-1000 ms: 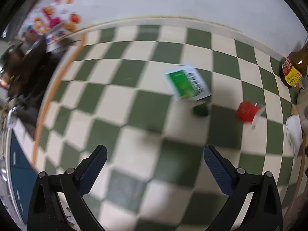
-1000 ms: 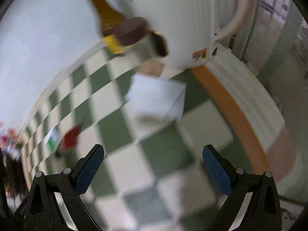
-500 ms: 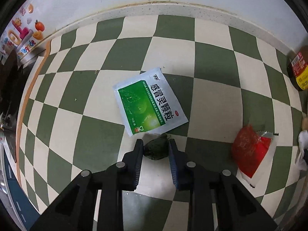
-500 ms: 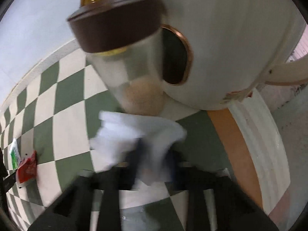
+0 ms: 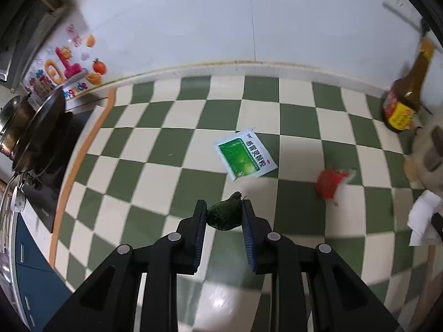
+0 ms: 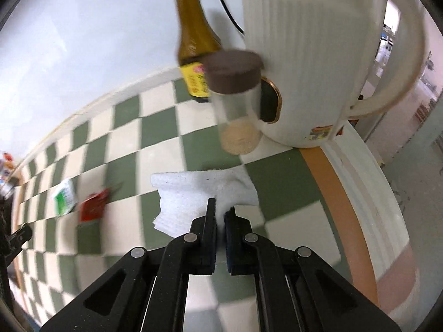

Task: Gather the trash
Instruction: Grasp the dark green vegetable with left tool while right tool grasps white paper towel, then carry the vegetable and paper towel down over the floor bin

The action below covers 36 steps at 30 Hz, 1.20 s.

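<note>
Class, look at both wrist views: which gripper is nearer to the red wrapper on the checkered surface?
Left. The left gripper, shut on a dark green wad, sits one or two squares from the red wrapper. The right gripper, pinching a white tissue, is farther off, beyond it near the kettle.

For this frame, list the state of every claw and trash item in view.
left claw: shut on green wad, lifted
right claw: shut on white tissue
green sachet: flat on the counter
red packet: on the counter, untouched
jar: upright, lid on
</note>
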### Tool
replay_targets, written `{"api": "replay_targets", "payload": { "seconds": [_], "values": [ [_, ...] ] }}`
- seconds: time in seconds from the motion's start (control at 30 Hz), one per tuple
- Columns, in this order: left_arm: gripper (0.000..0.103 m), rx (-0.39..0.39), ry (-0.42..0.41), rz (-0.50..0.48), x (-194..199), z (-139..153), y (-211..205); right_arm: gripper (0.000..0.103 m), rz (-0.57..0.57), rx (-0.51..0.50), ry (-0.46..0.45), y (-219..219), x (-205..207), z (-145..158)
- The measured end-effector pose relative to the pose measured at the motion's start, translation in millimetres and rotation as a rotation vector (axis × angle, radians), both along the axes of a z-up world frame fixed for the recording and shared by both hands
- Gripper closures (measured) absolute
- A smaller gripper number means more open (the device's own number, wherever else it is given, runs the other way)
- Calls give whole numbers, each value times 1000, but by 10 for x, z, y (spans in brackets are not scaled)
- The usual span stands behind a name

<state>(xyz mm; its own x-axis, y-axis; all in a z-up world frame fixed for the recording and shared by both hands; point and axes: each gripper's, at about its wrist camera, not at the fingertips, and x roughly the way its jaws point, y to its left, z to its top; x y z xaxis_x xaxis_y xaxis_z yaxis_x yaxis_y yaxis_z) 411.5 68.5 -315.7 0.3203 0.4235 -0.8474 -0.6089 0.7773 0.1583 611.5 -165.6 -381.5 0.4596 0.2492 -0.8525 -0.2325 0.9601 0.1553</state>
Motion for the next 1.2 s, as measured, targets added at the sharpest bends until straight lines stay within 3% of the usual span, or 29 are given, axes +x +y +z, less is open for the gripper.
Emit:
{"api": "replay_targets", "payload": {
  "seconds": [0.33, 0.47, 0.6, 0.77, 0.93, 1.2],
  "values": [
    [82, -5, -103, -74, -1446, 526, -196, 98, 88, 54, -104, -2, -1923, 814],
    [82, -28, -110, -103, -2073, 592, -270, 98, 93, 73, -126, -161, -2872, 1128],
    [82, -37, -89, -125, -2612, 542, -348, 98, 104, 85, -102, -223, -3771, 1188],
    [82, -93, -28, -109, -3087, 269, -429, 98, 158, 52, -30, -214, -4527, 941],
    [82, -143, 74, -88, -3341, -237, -542, 98, 205, 24, 68, -240, -4928, 511],
    [82, -266, 281, -25, -3446, -1609, -607, 98, 230, 1, 267, -358, -4980, -664]
  ]
}}
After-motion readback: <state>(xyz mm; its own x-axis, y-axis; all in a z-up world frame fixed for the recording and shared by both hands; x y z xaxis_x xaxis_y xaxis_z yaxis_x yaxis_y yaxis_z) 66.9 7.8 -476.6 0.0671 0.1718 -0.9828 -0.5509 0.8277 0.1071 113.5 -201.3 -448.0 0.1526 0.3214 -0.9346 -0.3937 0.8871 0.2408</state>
